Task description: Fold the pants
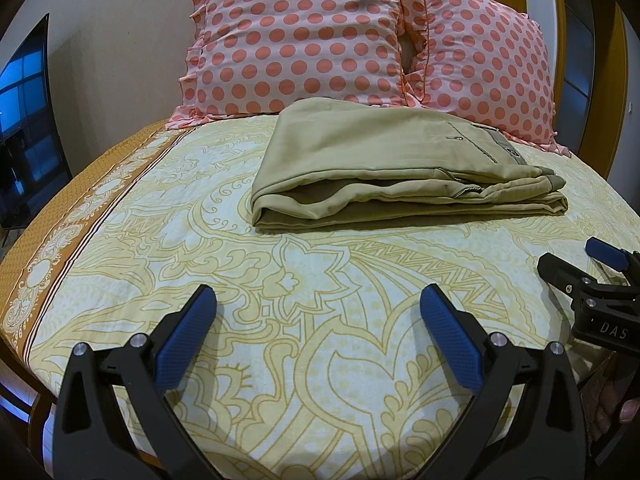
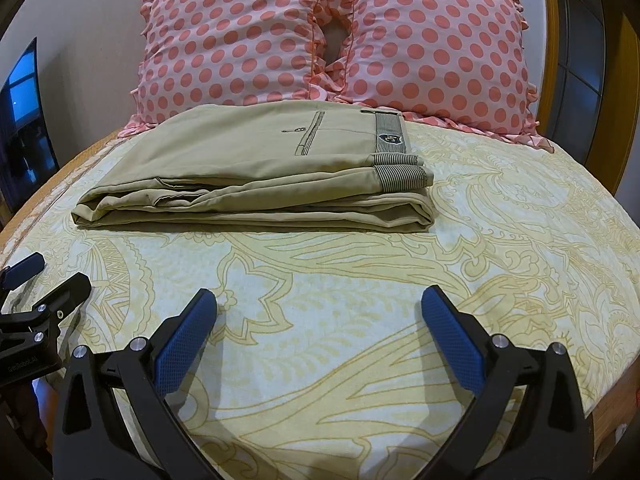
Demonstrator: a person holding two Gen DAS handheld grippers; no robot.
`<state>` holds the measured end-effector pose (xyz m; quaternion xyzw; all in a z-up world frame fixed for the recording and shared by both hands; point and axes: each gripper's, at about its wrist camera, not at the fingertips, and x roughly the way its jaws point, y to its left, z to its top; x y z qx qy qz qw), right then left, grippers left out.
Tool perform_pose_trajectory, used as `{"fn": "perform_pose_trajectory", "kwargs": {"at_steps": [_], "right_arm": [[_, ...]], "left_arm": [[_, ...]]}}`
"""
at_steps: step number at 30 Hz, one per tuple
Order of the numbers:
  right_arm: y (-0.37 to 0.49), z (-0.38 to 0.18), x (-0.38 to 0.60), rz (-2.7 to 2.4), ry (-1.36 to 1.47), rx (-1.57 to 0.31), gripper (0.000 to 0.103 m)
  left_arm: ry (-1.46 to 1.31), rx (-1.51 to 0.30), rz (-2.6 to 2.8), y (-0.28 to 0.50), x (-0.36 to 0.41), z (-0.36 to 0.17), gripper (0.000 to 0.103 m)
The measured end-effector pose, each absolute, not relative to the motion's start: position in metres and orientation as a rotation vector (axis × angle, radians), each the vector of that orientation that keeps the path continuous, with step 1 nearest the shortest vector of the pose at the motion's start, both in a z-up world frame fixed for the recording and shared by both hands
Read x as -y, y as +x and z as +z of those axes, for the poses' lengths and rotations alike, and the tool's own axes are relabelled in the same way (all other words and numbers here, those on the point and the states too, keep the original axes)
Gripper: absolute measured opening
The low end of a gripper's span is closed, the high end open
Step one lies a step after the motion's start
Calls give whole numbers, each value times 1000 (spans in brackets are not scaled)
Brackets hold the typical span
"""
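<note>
While folded, one pants, two pillows, bed

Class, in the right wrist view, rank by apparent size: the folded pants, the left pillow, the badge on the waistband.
1. Pants and left pillow: too close to rank, and the pants lie nearer the camera.
2. Badge, smallest.

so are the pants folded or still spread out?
Folded. The khaki pants lie as a compact stack of layers on the bedsheet, waistband on top, in front of the pillows. Neither tongs touch them.
</note>
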<state>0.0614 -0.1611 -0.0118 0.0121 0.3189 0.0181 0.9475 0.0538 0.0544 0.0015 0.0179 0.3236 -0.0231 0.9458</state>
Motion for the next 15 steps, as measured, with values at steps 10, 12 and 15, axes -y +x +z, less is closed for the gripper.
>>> {"fn": "perform_pose_trajectory", "kwargs": {"at_steps": [10, 12, 15], "right_arm": [[61, -12, 160, 35, 25, -649, 102], [62, -12, 160, 35, 25, -649, 102], [62, -12, 160, 35, 25, -648, 102]], "left_arm": [[37, -659, -48, 54, -55, 1, 101], [37, -659, -48, 55, -55, 1, 101], [36, -659, -48, 55, -55, 2, 101]]}}
